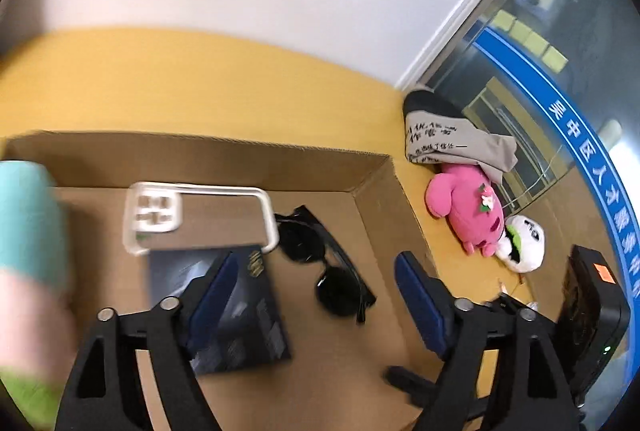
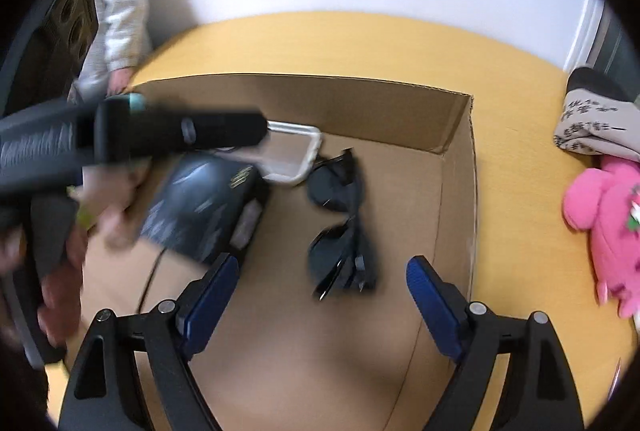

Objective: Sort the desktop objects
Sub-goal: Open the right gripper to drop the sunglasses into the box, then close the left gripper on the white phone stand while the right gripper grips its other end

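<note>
An open cardboard box sits on a yellow table. Inside lie black sunglasses, a clear phone case and a dark printed carton. My left gripper hangs above the box floor, open, with nothing touching its blue pads. My right gripper is also open over the box, and the sunglasses lie beyond its fingertips. A blurred black tool body, held in a hand, crosses the left of the right wrist view.
To the right of the box on the table are a pink plush toy, a white plush, a grey printed cloth and a black device. A person's grey sleeve and a speaker are at far left.
</note>
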The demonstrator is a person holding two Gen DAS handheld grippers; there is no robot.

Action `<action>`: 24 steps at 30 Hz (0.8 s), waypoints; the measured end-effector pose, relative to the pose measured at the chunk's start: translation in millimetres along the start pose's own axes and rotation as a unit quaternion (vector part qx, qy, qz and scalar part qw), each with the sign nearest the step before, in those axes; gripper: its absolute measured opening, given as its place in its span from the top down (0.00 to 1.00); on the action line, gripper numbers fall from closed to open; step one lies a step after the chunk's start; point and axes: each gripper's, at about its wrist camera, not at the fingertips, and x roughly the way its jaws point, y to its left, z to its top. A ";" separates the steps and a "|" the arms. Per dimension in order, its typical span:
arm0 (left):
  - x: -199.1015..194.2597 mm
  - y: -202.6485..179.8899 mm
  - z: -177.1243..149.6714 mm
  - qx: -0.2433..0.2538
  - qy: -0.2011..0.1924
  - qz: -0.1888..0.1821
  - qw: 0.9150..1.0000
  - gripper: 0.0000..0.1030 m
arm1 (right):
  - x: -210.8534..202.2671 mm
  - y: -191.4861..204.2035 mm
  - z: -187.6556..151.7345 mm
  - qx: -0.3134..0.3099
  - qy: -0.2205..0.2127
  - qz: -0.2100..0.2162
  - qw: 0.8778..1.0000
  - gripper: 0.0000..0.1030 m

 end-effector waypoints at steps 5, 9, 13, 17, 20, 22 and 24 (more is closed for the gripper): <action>-83.8 -0.8 -43.5 0.050 -0.075 0.048 0.995 0.07 | -44.0 22.1 -58.1 0.004 -0.034 0.011 0.999 0.15; -137.4 3.5 -89.0 0.066 -0.117 0.082 0.988 0.01 | -61.4 38.4 -97.0 0.017 -0.034 0.005 0.999 0.15; -163.9 5.9 -131.8 0.085 -0.127 0.116 0.981 0.01 | -70.0 57.2 -117.7 0.012 -0.030 0.005 0.999 0.14; -174.4 2.5 -169.0 0.093 -0.127 0.141 0.977 0.01 | -78.7 77.5 -137.1 0.006 -0.033 0.002 0.999 0.14; -176.7 3.5 -191.5 0.090 -0.123 0.149 0.977 0.01 | -84.8 89.1 -146.0 0.000 -0.039 -0.001 0.999 0.14; -177.0 6.9 -203.0 0.078 -0.117 0.145 0.979 0.01 | -86.8 95.8 -152.4 -0.007 -0.038 -0.003 0.999 0.14; -175.2 9.5 -210.4 0.070 -0.110 0.139 0.982 0.01 | -86.6 98.3 -157.9 -0.007 -0.032 -0.006 0.999 0.14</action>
